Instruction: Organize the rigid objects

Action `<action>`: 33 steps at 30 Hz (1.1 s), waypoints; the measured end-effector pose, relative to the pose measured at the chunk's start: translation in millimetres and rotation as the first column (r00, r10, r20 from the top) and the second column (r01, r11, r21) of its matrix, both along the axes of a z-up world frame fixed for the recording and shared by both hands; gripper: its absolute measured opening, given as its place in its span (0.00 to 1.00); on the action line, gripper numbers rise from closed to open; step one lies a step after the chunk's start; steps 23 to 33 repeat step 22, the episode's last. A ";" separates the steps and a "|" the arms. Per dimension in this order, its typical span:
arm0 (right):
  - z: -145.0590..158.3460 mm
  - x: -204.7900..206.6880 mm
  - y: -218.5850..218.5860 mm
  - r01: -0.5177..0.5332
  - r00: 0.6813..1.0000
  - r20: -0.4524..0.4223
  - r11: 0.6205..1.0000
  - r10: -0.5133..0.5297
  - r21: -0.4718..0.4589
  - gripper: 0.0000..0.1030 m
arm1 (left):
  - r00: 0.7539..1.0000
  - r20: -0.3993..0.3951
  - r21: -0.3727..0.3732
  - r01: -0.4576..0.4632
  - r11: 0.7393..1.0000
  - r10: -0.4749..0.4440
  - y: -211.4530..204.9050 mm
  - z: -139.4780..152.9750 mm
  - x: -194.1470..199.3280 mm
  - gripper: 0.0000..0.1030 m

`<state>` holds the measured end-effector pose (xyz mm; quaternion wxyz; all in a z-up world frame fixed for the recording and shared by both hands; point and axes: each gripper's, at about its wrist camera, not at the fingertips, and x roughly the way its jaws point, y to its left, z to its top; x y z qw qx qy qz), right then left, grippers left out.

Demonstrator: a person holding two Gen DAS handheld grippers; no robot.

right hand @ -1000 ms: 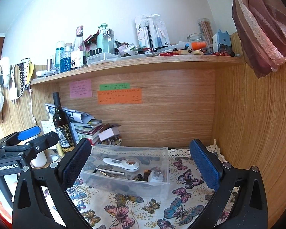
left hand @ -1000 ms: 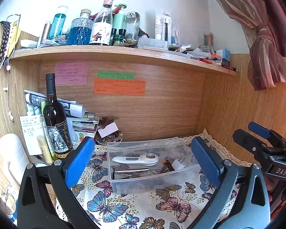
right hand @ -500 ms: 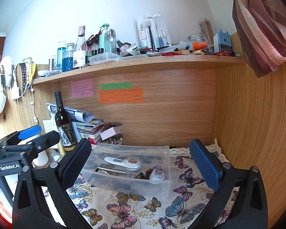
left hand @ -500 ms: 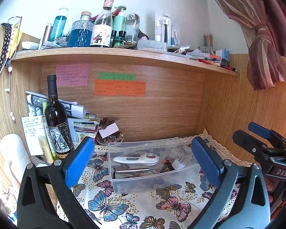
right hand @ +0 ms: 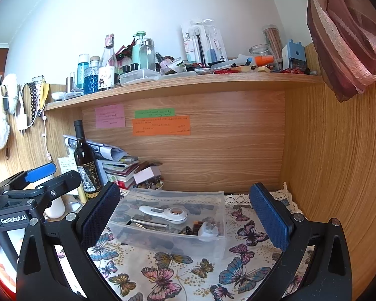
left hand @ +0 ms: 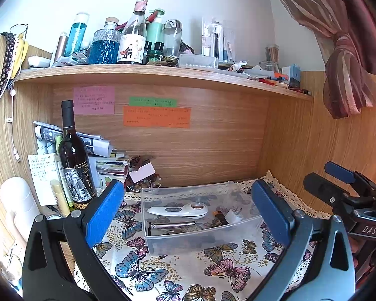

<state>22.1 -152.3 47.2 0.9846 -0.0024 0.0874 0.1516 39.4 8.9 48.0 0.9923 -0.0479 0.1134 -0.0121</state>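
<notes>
Clear bin (left hand: 200,235) on butterfly-cloth surface (left hand: 188,276), already holding thermometer (left hand: 178,210), metal razor (left hand: 173,225), plug (left hand: 231,215); looks mostly done, nothing loose left nearby. Left gripper (left hand: 185,208) and right gripper (right hand: 185,213) jaws wide, empty, hovering before bin

Black tool (left hand: 188,213) frames, blue pads (left hand: 104,209), silver screws.
</notes>
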 end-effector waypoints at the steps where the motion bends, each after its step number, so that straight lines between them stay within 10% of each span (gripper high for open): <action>1: 0.0 -0.2 0.2 0.000 1.000 0.000 1.000 0.000 0.000 1.00 | 1.000 0.000 -0.001 0.003 1.000 -0.003 0.6 0.0 0.1 1.00; 33: -3.0 4.5 3.5 -0.012 1.000 -0.009 1.000 0.011 -0.013 1.00 | 1.000 0.005 0.008 0.009 1.000 -0.009 -7.1 0.4 0.3 1.00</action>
